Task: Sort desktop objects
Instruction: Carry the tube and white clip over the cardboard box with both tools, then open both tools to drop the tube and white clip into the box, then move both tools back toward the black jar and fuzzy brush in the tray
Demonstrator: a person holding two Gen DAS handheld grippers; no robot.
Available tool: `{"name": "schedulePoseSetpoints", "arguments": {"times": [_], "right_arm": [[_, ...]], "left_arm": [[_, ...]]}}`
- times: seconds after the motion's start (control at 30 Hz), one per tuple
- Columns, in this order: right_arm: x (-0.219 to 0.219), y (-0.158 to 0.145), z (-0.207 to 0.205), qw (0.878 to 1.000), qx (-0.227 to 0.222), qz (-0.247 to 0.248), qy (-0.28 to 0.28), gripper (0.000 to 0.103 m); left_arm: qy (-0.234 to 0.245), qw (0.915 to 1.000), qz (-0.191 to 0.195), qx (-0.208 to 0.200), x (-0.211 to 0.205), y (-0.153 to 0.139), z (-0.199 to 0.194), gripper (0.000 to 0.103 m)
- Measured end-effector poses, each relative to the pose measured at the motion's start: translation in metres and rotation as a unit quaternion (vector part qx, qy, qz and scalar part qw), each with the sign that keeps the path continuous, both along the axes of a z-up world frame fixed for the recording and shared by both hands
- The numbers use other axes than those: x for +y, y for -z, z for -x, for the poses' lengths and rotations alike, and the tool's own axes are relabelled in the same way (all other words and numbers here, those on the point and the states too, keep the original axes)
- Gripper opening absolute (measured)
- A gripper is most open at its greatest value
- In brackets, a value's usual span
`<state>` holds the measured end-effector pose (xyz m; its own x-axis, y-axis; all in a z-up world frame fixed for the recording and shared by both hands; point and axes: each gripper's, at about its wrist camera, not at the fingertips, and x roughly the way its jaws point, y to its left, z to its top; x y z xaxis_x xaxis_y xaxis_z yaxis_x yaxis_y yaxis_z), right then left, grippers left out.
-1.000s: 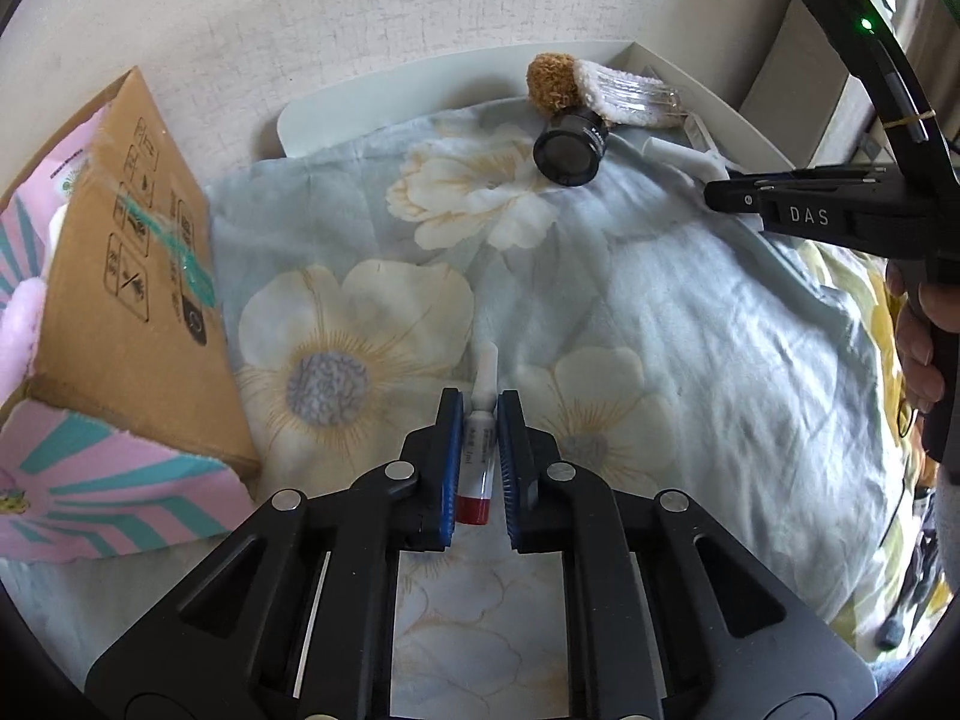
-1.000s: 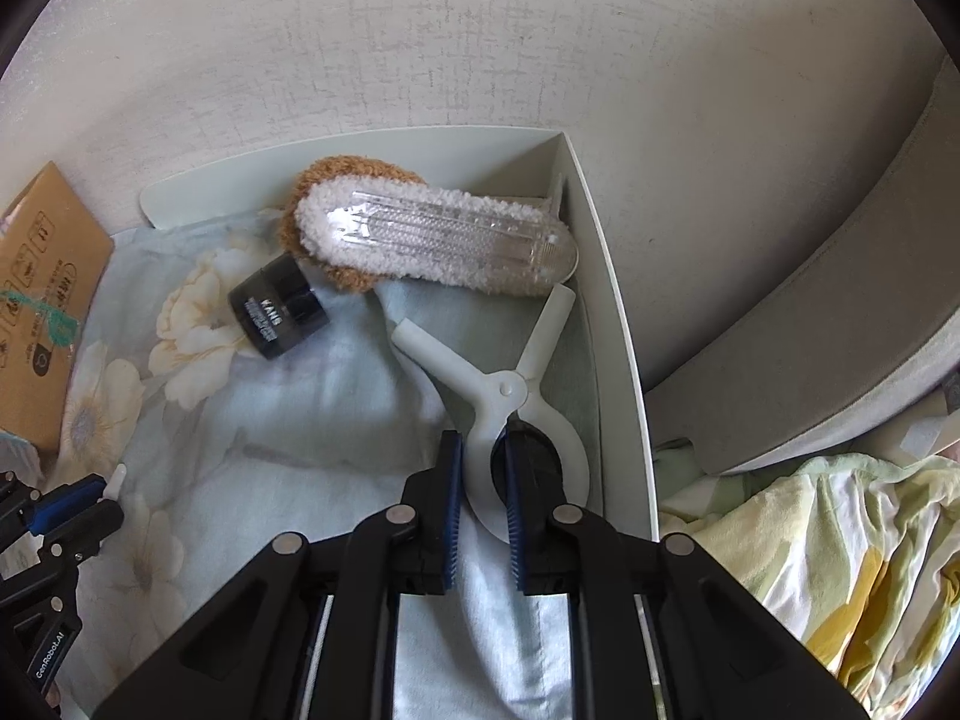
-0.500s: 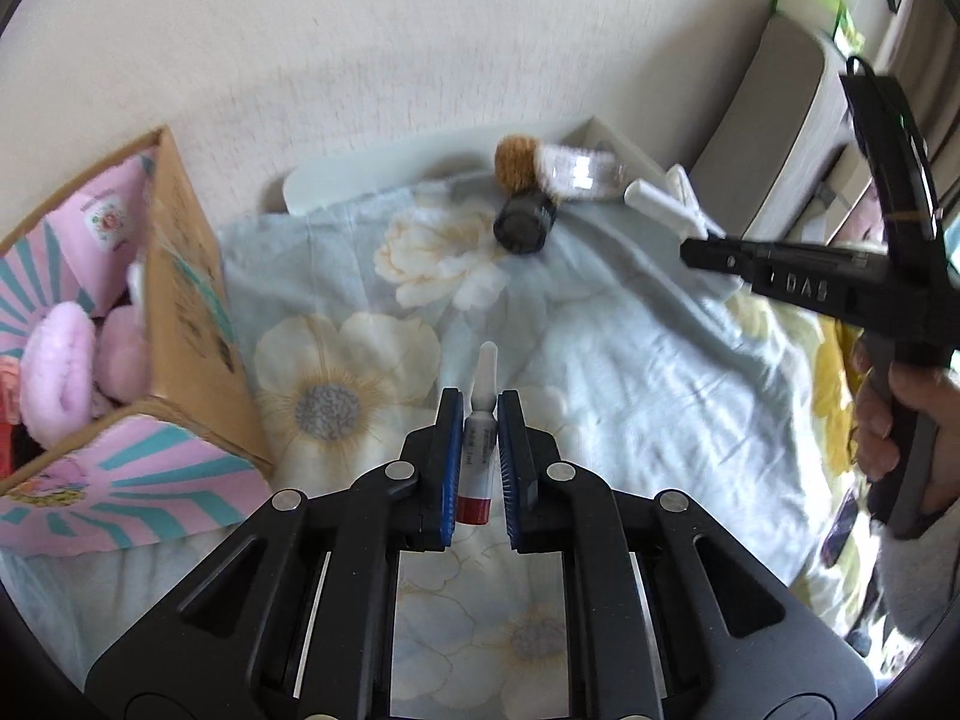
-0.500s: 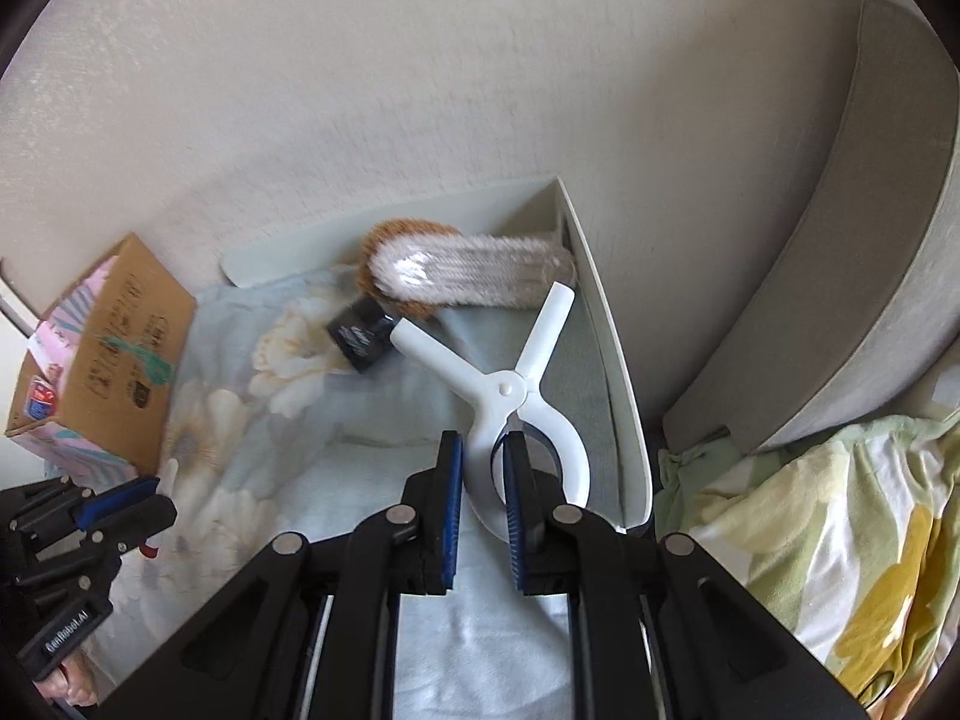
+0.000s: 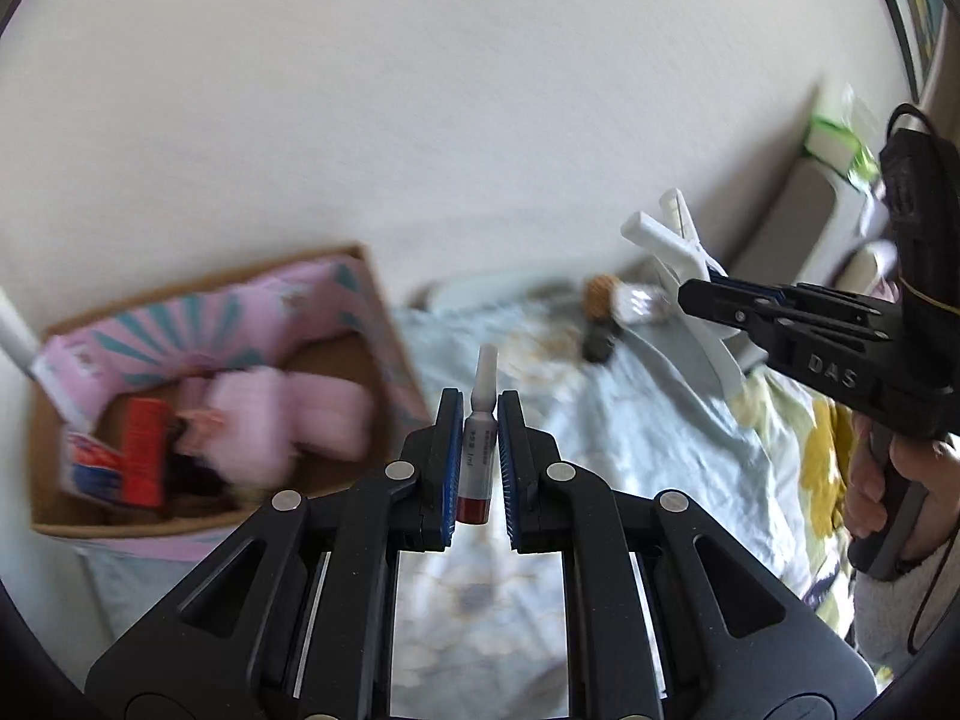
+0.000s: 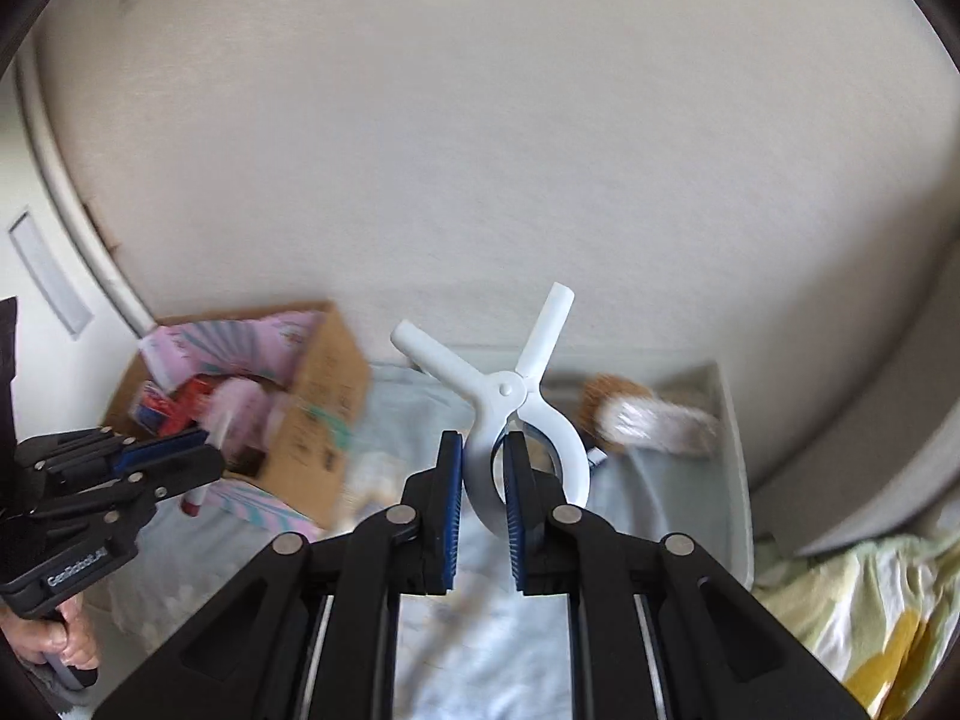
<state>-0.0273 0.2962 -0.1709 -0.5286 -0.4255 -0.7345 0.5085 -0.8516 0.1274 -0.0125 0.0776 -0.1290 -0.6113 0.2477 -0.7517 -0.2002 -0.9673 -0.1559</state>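
Note:
My left gripper [image 5: 480,402] is shut on a small white tube [image 5: 478,450] with a red end, held above the flowered cloth [image 5: 630,450]. My right gripper [image 6: 483,444] is shut on one ring arm of a large white plastic clip [image 6: 510,396], lifted off the cloth. In the left wrist view the right gripper [image 5: 708,294] with the clip [image 5: 678,252] hangs at the right. In the right wrist view the left gripper [image 6: 198,450] shows at the left. An open cardboard box [image 5: 384,324] holding pink soft things sits at the left.
A fuzzy brush [image 6: 654,414] with a brown pad and a small black jar [image 5: 597,348] lie at the cloth's far end, inside a pale tray [image 6: 735,450] against the wall. A grey cushion [image 6: 888,468] and a yellow-patterned blanket [image 6: 852,600] lie to the right.
Both grippers have risen off the cloth with the tube and the clip. The open box's inside has come into view, and the brush and jar look smaller and farther away.

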Motion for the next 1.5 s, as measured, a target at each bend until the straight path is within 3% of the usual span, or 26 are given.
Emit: {"name": "schedulePoseSetpoints", "arguments": {"times": [0.23,0.47,0.63,0.8,0.87,0.9,0.93,0.97,1.03,1.1,1.33,1.5], "right_arm": [[-0.102,-0.025,-0.006,0.995,0.007,0.016,-0.102,0.012],[-0.183,-0.004,-0.006,0.986,-0.025,0.000,-0.164,0.012],[-0.212,0.024,-0.008,0.983,-0.051,-0.025,-0.175,0.012],[-0.218,0.031,-0.009,0.981,-0.065,-0.038,-0.177,0.012],[-0.220,0.035,-0.011,0.978,-0.076,-0.048,-0.186,0.013],[-0.221,0.037,-0.013,0.977,-0.078,-0.055,-0.190,0.014],[-0.221,0.037,-0.016,0.978,-0.073,-0.061,-0.188,0.018],[-0.219,0.036,-0.020,0.979,-0.063,-0.063,-0.184,0.023],[-0.212,0.031,-0.026,0.981,-0.049,-0.056,-0.179,0.059],[-0.201,0.026,-0.033,0.984,-0.036,-0.039,-0.171,0.072],[-0.166,0.020,-0.044,0.990,-0.031,-0.019,-0.139,0.072],[-0.128,0.018,-0.040,0.994,-0.037,-0.008,-0.103,0.072]], "left_arm": [[-0.069,0.9974,0.012,0.014,-0.074,-0.015,0.010,0.010],[-0.132,0.9913,0.009,-0.004,-0.152,0.004,0.025,0.010],[-0.158,0.9872,0.003,-0.025,-0.191,0.024,0.034,0.010],[-0.159,0.9866,-0.004,-0.037,-0.200,0.034,0.034,0.010],[-0.157,0.9864,-0.008,-0.048,-0.201,0.036,0.034,0.019],[-0.158,0.9858,-0.006,-0.057,-0.200,0.035,0.035,0.051],[-0.166,0.9837,0.004,-0.068,-0.200,0.036,0.036,0.093],[-0.178,0.9815,0.020,-0.069,-0.200,0.034,0.035,0.102],[-0.187,0.9811,0.033,-0.036,-0.199,0.024,0.023,0.102],[-0.184,0.9820,0.031,-0.031,-0.199,0.018,0.017,0.102],[-0.177,0.9833,0.019,-0.038,-0.188,0.008,0.012,0.102],[-0.151,0.9875,0.030,-0.035,-0.158,-0.001,0.016,0.102]]}}
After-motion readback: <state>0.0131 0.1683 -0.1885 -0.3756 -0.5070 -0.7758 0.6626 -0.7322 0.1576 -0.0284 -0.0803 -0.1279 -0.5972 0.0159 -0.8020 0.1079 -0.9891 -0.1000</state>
